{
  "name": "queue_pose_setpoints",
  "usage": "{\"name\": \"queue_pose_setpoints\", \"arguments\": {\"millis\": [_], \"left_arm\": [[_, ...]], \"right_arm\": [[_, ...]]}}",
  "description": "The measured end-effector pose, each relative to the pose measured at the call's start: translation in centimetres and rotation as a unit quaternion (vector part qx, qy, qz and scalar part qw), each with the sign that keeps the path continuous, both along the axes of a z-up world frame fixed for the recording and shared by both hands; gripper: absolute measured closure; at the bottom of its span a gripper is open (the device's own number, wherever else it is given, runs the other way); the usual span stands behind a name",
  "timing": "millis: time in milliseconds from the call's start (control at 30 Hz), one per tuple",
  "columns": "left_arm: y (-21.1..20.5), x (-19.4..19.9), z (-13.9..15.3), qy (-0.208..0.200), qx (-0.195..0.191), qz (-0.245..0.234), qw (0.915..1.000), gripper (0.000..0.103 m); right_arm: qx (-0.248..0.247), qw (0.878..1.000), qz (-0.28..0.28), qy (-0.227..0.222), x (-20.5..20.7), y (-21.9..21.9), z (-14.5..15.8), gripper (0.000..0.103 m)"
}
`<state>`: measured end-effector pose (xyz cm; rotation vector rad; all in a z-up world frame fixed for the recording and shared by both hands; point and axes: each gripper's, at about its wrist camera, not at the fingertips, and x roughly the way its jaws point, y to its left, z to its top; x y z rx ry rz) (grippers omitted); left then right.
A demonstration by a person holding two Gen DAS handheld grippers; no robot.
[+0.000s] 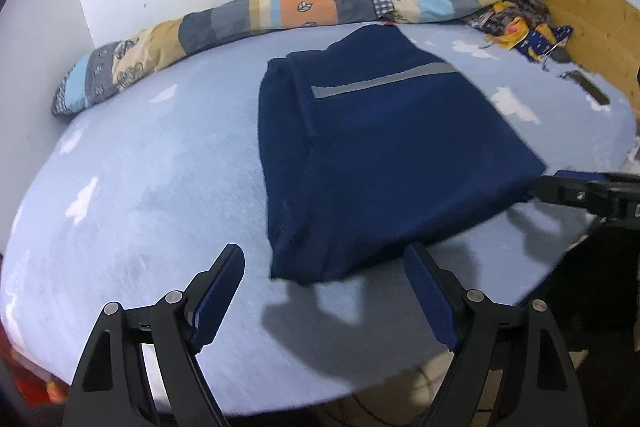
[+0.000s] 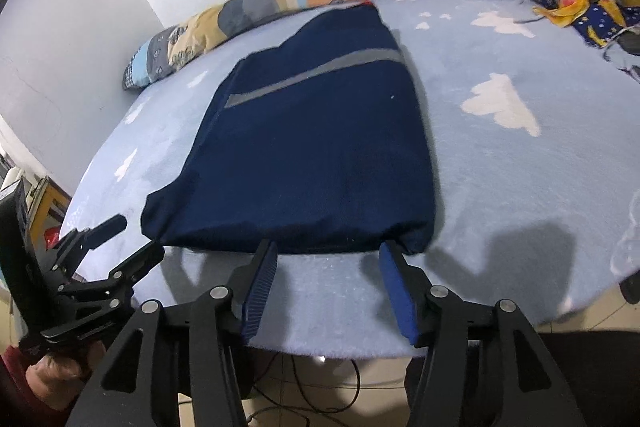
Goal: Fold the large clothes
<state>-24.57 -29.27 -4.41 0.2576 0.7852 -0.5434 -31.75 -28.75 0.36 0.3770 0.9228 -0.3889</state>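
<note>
bed (image 2: 500, 187): pale blue cover with white clouds, doing the job of a folding surface, so the whole middle was left free for the garment.
rolled quilt (image 1: 248, 17): striped patchwork thing shoved along the wall, out of the way I'd guess.
garment (image 2: 320, 151): navy, with one grey reflective stripe across it, lying flat mid-bed. Sides looked already folded in, making a long rectangle with a doubled layer down its left side. Near hem sat close to the bed edge, handy for grabbing.
right gripper (image 2: 328, 259): wide open, nothing in it, tips right at the near hem toward the right corner.
left gripper (image 1: 324, 267): also spread wide and empty, hovering by the near left corner, probably lined up for the next fold.
</note>
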Motion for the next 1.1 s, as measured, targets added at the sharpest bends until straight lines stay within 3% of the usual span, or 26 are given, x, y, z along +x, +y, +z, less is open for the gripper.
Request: {"name": "queue_pose_setpoints", "arguments": {"millis": [133,267,367,400,467,600,700,800,933,1100], "left_arm": [[1.7,-1.5,2.7,-0.017,-0.046,0.025,0.9985,0.020],[3.3,-4.3,6.3,-0.084,-0.063,0.056,0.9929,0.011],[4.2,-6.6,8.2,-0.132,-0.066,0.065,0.9869,0.001],[4.6,-7.4,8.8,-0.145,-0.068,0.067,0.9848,0.001],[5.1,-8.1,9.6,-0.155,-0.079,0.071,0.9822,0.001],[4.9,-8.6,10.3,-0.147,-0.068,0.069,0.9844,0.001],[3.6,-8.2,9.8,-0.128,-0.028,0.085,0.9877,0.002],[2.3,-7.3,8.8,-0.088,0.012,0.068,0.9937,0.003],[1.7,-5.2,7.8,-0.045,0.040,0.081,0.9949,0.015],[1.4,-3.8,8.3,-0.026,0.046,0.089,0.9947,0.015]], "right_arm": [[-0.045,0.999,-0.006,-0.017,-1.4,1.2,2.2,0.036],[-0.107,0.993,0.000,-0.043,-2.8,3.1,5.6,0.030],[-0.185,0.980,0.020,-0.069,-4.1,5.4,8.5,0.014],[-0.203,0.975,0.031,-0.084,-4.5,6.1,9.2,0.006],[-0.220,0.969,0.044,-0.101,-4.8,6.5,10.1,0.000],[-0.220,0.968,0.052,-0.107,-3.7,6.3,9.4,0.000],[-0.184,0.977,0.044,-0.096,-2.7,5.5,8.0,0.000],[-0.166,0.981,0.041,-0.089,-1.9,5.2,7.2,0.000],[-0.142,0.987,0.040,-0.066,-1.0,4.8,5.8,0.000],[-0.124,0.990,0.030,-0.059,-0.5,4.4,5.1,0.000]]}}
